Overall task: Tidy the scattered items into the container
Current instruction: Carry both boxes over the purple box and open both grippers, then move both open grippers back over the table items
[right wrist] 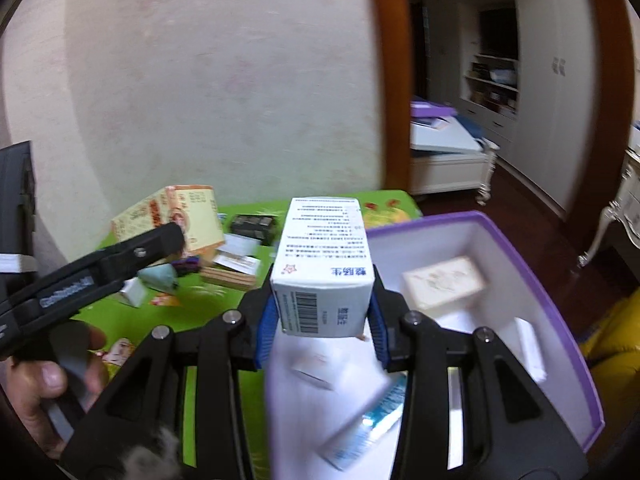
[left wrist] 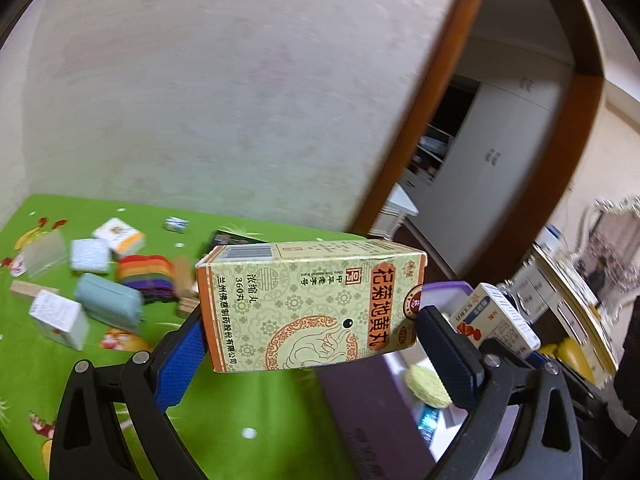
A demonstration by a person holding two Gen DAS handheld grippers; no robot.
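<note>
Cardboard is what we are handling in both hands. Our left gripper [left wrist: 308,344] carries a yellow patterned cardboard medicine carton with orange trim [left wrist: 310,304], held lengthwise above the green patterned table [left wrist: 60,380], just beside the purple-rimmed white container [right wrist: 560,304]. Our right gripper [right wrist: 322,332] carries a white carton with blue print and a barcode [right wrist: 324,268], raised over the container's near edge.

We judge both cartons light and fairly stiff, though hollow enough to crush under a hard squeeze; their printed faces look smooth, so flat opposite sides are the best place to grip, as we do now.

The left blue-padded fingers [left wrist: 180,360] stand wide apart, clamped on the yellow carton's two end faces. The right fingers [right wrist: 266,332] are much closer together, pressed against the white carton's narrow sides near its barcode end.

Inside the container a pale box [right wrist: 442,282] and other small packets already lie. On the table further off remain a grey-blue pouch [left wrist: 110,304], a rainbow-striped cloth [left wrist: 146,272], a small white box [left wrist: 58,318] and a wooden block [right wrist: 228,278], all loosely scattered.
</note>
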